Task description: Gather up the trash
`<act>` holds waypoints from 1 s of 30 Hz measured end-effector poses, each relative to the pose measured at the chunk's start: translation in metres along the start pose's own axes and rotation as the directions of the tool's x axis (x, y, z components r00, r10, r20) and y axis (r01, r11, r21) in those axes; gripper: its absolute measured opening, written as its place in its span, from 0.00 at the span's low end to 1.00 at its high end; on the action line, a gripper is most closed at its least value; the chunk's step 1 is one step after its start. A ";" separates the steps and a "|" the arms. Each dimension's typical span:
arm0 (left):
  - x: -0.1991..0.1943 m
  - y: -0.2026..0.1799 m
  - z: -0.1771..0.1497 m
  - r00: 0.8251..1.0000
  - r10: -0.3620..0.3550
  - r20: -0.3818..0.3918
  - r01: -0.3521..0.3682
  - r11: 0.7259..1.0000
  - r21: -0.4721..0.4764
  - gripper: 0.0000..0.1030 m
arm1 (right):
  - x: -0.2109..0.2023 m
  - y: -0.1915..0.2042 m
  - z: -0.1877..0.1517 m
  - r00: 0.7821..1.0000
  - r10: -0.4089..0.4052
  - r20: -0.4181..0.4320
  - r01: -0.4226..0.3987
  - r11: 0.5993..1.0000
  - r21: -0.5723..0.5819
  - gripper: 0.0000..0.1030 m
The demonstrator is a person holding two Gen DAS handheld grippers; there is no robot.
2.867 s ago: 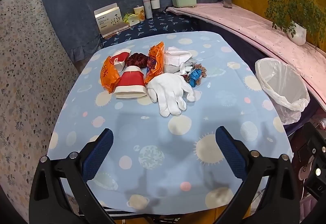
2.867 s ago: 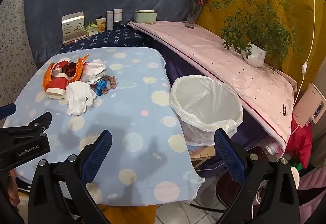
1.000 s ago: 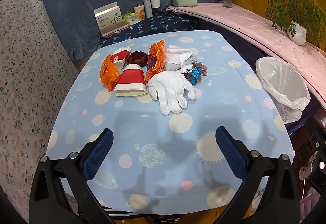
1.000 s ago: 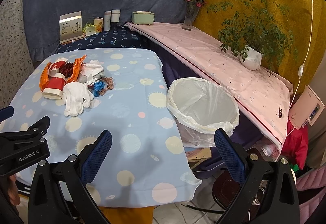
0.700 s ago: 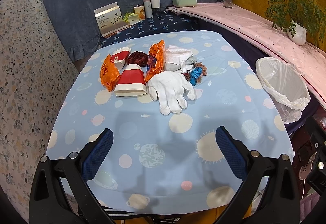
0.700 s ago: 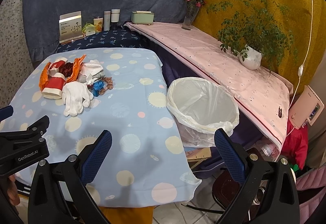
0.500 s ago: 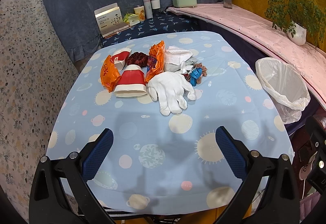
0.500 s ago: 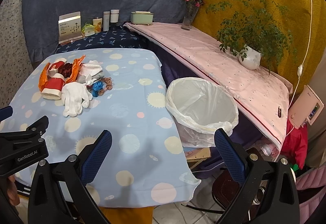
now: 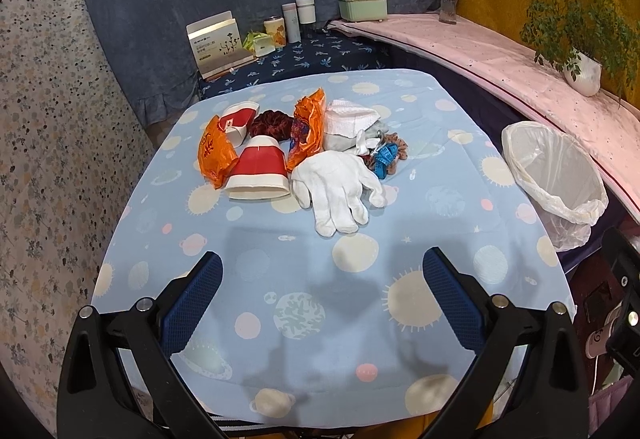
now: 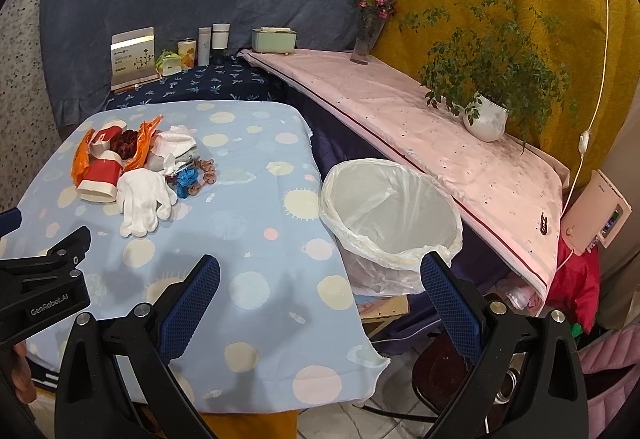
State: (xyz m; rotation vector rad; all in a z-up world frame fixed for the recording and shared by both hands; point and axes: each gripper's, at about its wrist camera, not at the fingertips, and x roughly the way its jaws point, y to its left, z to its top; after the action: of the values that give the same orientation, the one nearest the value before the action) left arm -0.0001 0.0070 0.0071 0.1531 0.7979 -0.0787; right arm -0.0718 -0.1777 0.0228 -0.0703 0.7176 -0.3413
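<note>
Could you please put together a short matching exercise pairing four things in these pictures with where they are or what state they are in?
Things:
1. white glove
2. red paper cup
3. lined bin
4. left gripper

Places or states:
A. beside the table's right edge, with nothing visible inside
B. lying on its side, left of the glove
C. open above the near part of the tablecloth, holding nothing
D. flat on the tablecloth, fingers toward the camera

Pairs: 1-D, 2-B, 3-A, 4-C
</note>
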 end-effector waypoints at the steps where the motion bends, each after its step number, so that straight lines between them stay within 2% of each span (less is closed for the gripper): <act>1: 0.000 0.000 0.001 1.000 0.000 0.008 0.000 1.000 0.001 0.93 | 0.000 0.000 0.001 1.000 -0.002 0.002 0.002 1.000 0.002 0.93; 14: 0.003 0.011 0.011 0.999 -0.026 0.034 0.027 1.000 -0.010 0.93 | -0.003 0.005 0.011 0.999 -0.036 0.035 0.036 0.999 0.017 0.93; 22: 0.013 0.033 0.017 0.994 -0.097 0.049 0.099 0.994 -0.050 0.93 | -0.004 0.011 0.020 0.997 -0.044 0.062 0.041 0.998 0.046 0.93; 26: 0.026 0.056 0.019 0.996 -0.073 0.055 0.079 0.991 -0.110 0.93 | 0.000 0.022 0.024 0.996 -0.044 0.082 0.040 0.998 0.048 0.93; 30: 0.039 0.079 0.020 0.997 -0.046 0.067 0.055 0.990 -0.133 0.93 | 0.015 0.040 0.027 0.997 -0.009 0.082 0.006 0.999 0.041 0.93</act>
State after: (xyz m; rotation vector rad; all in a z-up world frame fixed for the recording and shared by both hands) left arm 0.0518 0.0812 0.0014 0.0021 0.7412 -0.0771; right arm -0.0325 -0.1461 0.0264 -0.0482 0.6293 -0.3579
